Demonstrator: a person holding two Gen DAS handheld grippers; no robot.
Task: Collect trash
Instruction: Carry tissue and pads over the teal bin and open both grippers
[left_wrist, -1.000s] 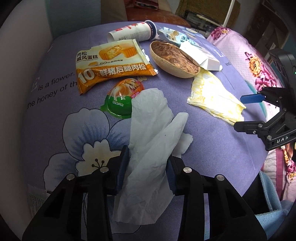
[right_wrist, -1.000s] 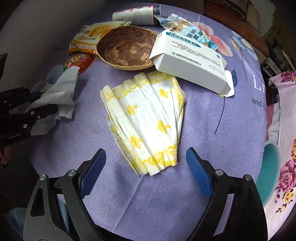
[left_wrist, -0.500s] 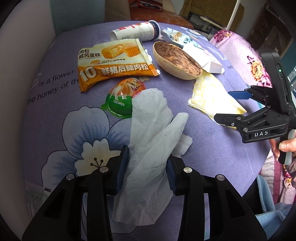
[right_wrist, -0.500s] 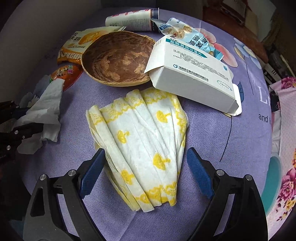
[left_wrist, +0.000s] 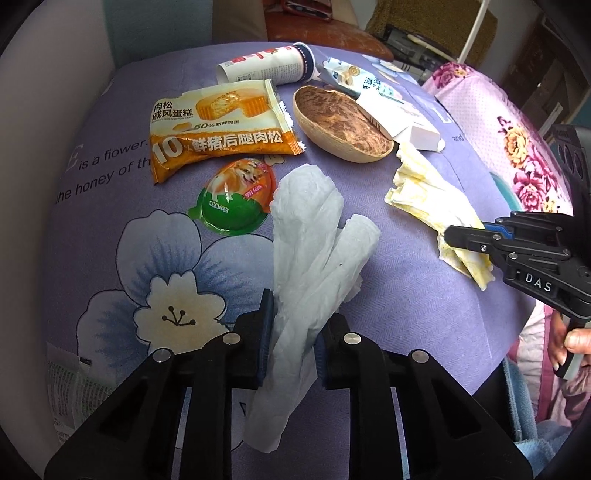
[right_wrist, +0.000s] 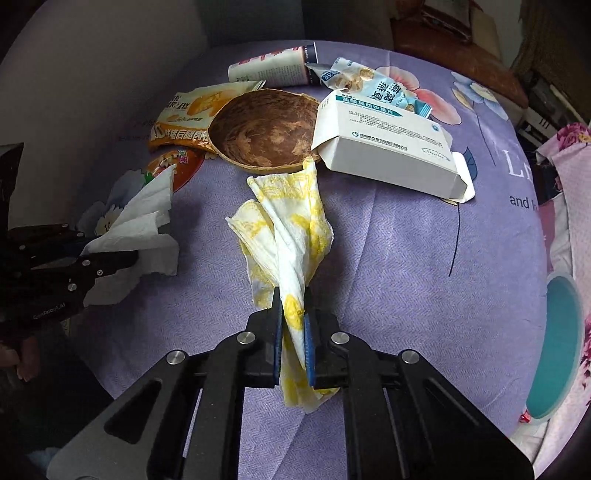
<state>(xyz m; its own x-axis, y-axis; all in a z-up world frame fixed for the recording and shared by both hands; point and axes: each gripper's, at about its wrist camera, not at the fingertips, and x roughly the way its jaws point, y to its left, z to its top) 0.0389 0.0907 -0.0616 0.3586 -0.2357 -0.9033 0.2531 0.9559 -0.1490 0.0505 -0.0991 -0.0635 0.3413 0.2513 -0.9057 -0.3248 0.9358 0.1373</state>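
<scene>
The left tongs (left_wrist: 293, 332) are pinching the white tissue (left_wrist: 314, 236), having just closed further on it; an orange wrapper (left_wrist: 221, 129), green jelly lid (left_wrist: 232, 199) and brown bowl (right_wrist: 266, 133) are lying beyond. The right tongs (right_wrist: 293, 332) have just closed, clamping the yellow-printed napkin (right_wrist: 288, 221) below the white box (right_wrist: 384, 147) on the purple surface (right_wrist: 406, 258).

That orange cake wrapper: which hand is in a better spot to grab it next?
Probably left. The orange cake wrapper lies just beyond the left gripper, while the right gripper has the brown bowl in between. But both are full now: white tissue left, yellow napkin right.
</scene>
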